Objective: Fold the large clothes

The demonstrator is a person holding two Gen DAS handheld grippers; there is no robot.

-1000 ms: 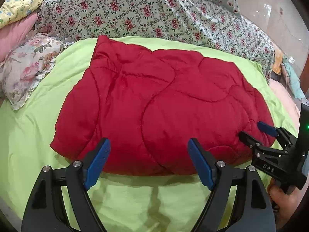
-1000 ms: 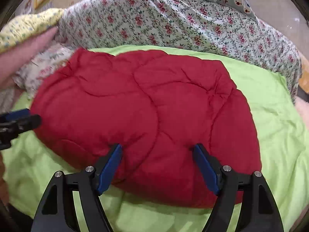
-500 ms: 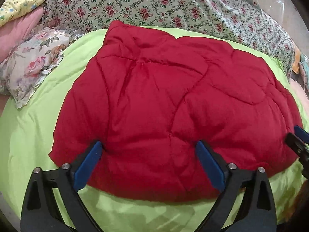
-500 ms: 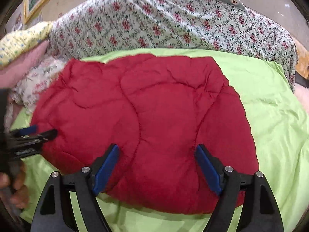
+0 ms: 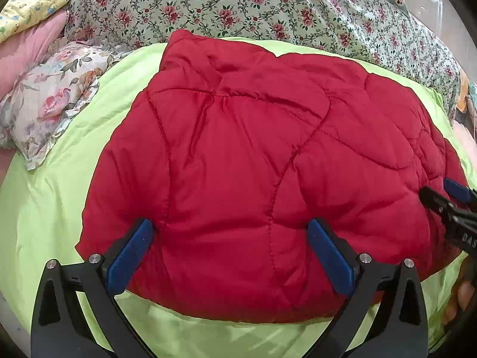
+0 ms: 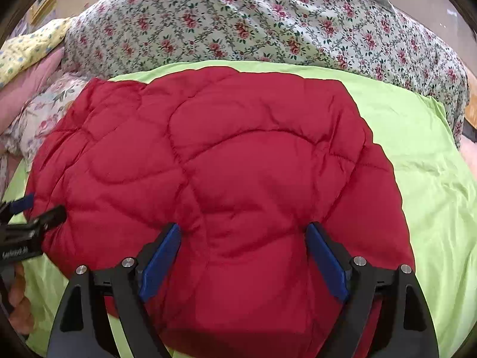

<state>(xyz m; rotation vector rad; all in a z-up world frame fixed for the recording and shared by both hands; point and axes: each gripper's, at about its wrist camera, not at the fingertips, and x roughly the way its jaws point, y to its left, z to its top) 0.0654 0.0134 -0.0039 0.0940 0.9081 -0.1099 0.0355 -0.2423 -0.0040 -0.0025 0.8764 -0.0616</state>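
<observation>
- Red quilted jacket (image 5: 268, 179) fills the middle of the green sheet (image 5: 44, 208).
- Bare sheet lies open on the right (image 6: 432, 179) and along the near edge.
- Floral pillow (image 5: 50, 98) blocks the left.
- Flowered quilt (image 6: 238, 24) walls off the far side.

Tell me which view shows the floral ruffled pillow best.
The left wrist view: the floral ruffled pillow lies in plain sight at the left on the green sheet, ruffle edge visible. The right wrist view catches only a strip of it behind the red quilted jacket.

Black gripper frames, blue fingers (image 5: 131, 256), silver screws, bare skin
</observation>
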